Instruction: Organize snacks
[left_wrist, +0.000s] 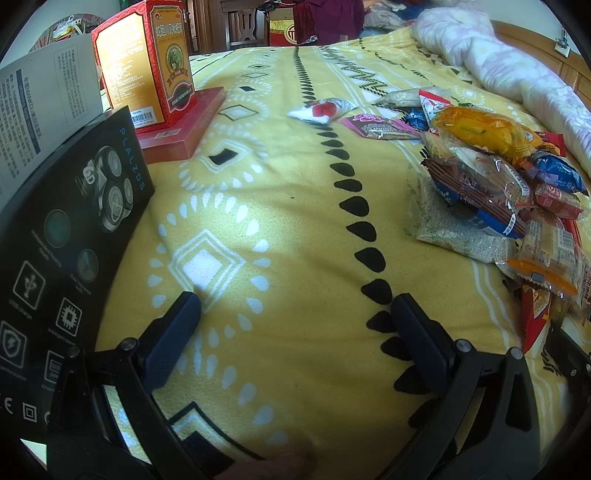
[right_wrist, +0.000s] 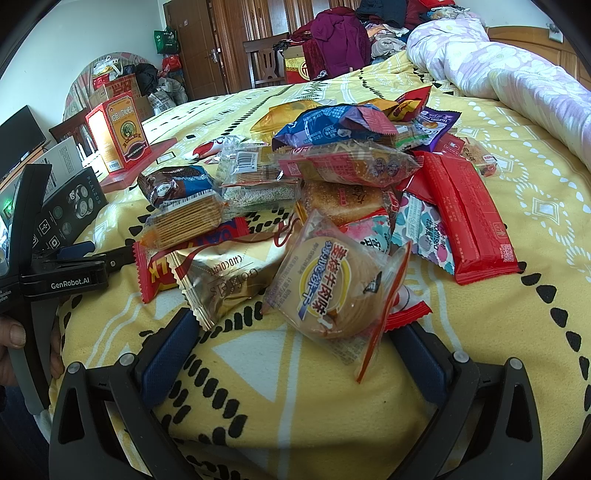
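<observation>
A heap of wrapped snacks (right_wrist: 332, 177) lies on a yellow patterned bedspread (right_wrist: 295, 387); it also shows at the right of the left wrist view (left_wrist: 495, 177). My right gripper (right_wrist: 295, 328) is open, its jaws on either side of the near edge of the heap, right at a round beef-flavour biscuit pack (right_wrist: 332, 291) and a gold chocolate wrapper (right_wrist: 225, 273). My left gripper (left_wrist: 295, 310) is open and empty over bare bedspread (left_wrist: 277, 206), left of the heap. It also shows at the left of the right wrist view (right_wrist: 74, 258). A white and red candy pack (left_wrist: 321, 109) and a pink packet (left_wrist: 376, 127) lie apart, farther back.
A black shaver box (left_wrist: 70, 251) stands at the left, with a white box (left_wrist: 40, 107) behind it. A red and orange medicine box (left_wrist: 147, 62) stands on a flat red box (left_wrist: 184, 129). A rolled quilt (right_wrist: 498, 70) lies along the right. Chairs and clothes stand behind the bed.
</observation>
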